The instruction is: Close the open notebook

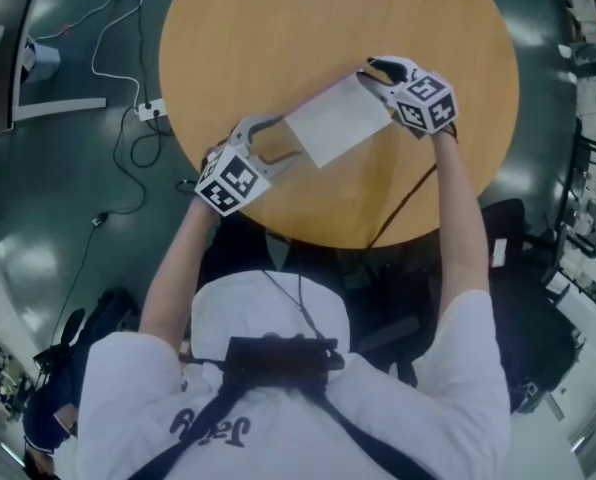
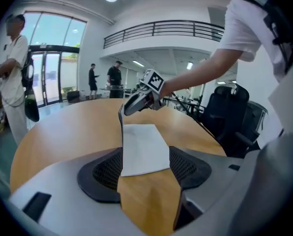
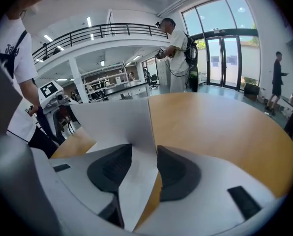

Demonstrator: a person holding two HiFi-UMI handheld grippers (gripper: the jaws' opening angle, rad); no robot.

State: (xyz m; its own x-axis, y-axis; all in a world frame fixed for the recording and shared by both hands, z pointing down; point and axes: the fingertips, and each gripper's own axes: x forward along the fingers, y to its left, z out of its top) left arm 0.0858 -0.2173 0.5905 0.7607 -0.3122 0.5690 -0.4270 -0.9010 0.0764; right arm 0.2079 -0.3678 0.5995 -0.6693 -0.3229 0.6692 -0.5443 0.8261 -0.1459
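Overhead; opposed gripper views share notebook (image 2: 144, 149)

There are two grippers, the left gripper (image 1: 283, 140) and the right gripper (image 1: 371, 80). One notebook (image 1: 336, 120) lies between them on one round wooden table (image 1: 278, 28). Three bystanders (image 2: 13, 73) stand beyond the left gripper.

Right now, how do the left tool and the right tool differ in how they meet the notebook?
The left tool's jaws stand wider than the right tool's. The left tool brackets the notebook's flat page; the right tool has a raised leaf between its jaws. Neither visibly pinches.
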